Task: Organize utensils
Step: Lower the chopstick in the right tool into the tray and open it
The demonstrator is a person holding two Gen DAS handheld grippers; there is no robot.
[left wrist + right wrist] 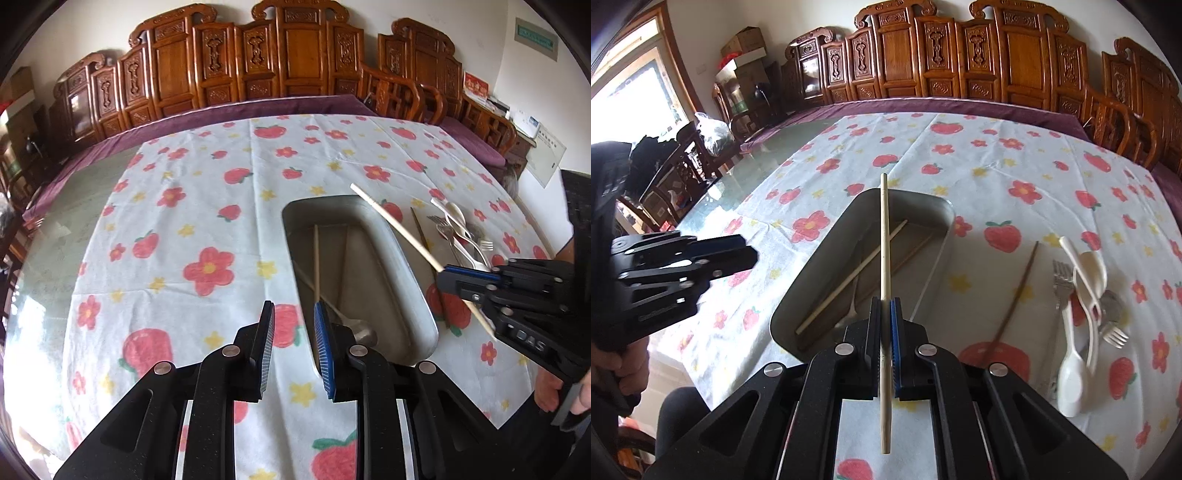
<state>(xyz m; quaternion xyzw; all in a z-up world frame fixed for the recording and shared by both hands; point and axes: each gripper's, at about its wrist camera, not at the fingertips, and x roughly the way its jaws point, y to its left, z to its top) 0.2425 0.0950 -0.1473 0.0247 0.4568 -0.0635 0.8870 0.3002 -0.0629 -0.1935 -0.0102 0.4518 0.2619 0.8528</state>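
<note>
Chopsticks (850, 276), spoon (360, 326) in metal tray (413, 291)

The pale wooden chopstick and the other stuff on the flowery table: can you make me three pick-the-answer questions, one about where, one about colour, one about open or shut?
1. Where is the pale wooden chopstick?
A. Flat on the tablecloth
B. Clamped in the right gripper, above the grey metal tray
C. In the left gripper

2. What colour are the plastic spoons lying beside the metal forks?
A. White
B. Green
C. Black

3. How is the left gripper?
A. Shut on a fork
B. Shut on a spoon
C. Open and empty

Answers:
1 B: the right wrist view shows the stick pinched between the pads, over the tray.
2 A: the spoons are creamy white.
3 C: the left wrist view shows a gap between its pads with only tablecloth behind.
</note>
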